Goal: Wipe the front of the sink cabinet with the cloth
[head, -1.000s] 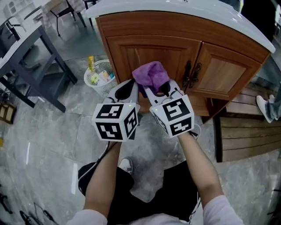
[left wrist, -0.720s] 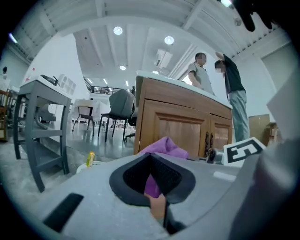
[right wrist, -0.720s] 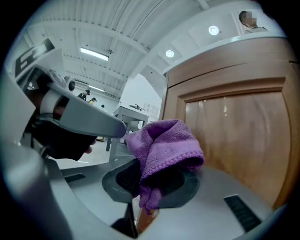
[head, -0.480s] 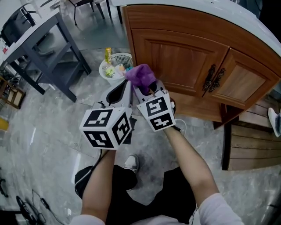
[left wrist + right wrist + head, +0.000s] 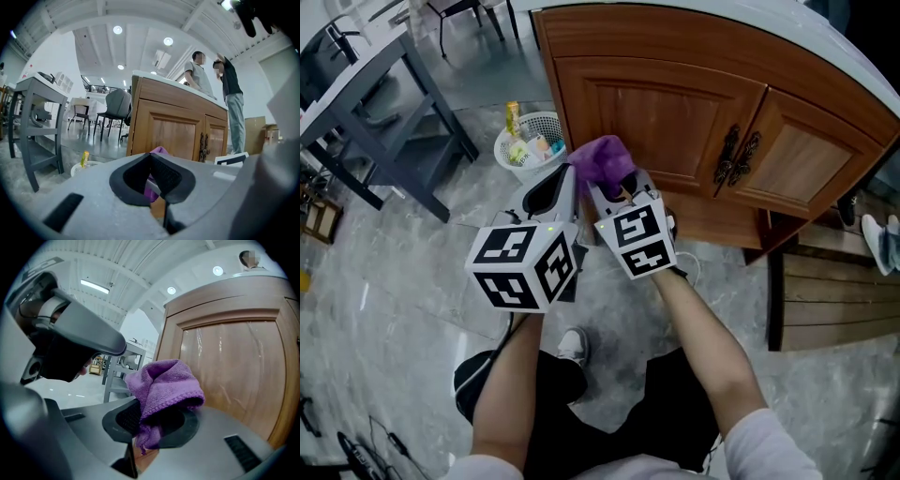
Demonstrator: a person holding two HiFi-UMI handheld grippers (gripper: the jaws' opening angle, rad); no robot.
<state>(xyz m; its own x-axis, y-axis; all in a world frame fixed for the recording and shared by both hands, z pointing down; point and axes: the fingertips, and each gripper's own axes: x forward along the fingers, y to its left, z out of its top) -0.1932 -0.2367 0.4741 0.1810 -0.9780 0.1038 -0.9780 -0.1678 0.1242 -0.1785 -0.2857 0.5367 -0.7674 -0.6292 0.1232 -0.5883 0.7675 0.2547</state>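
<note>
**Cloth shifted left along cabinet front; wipe in progress**

Since a second ago, the cloth has travelled from beside the door handles to the left part of the left door, and both tools have gone with it.

Right tool [image 5: 154, 427]: clamped on the purple cloth [image 5: 164, 380], which bunches up out of the jaws and folds forward over them. Left tool [image 5: 151, 157]: jaws together, with nothing between them. The purple seen past its tips is the cloth in the other tool. It sits just beside the right tool and takes no visible part in the work.

Location of cloth: held up at the left door [image 5: 661, 112] of the sink cabinet [image 5: 609, 37], close against the panel. No view settles whether it actually touches the wood.

Progress, as a judgement: the task is under way, not finished. The panel shows faint streaks in the right gripper view, but I cannot tell wiped wood from unwiped. The right door [image 5: 802, 164] and the lower rail look still to be covered.

Count:
- two tools
- one cloth
- two doors
- two dark handles [image 5: 736, 155], set together at the doors' meeting edge
- one white waste basket [image 5: 530, 145], on the floor near the cabinet's left corner
- two persons [image 5: 199, 75], standing beyond the cabinet
</note>
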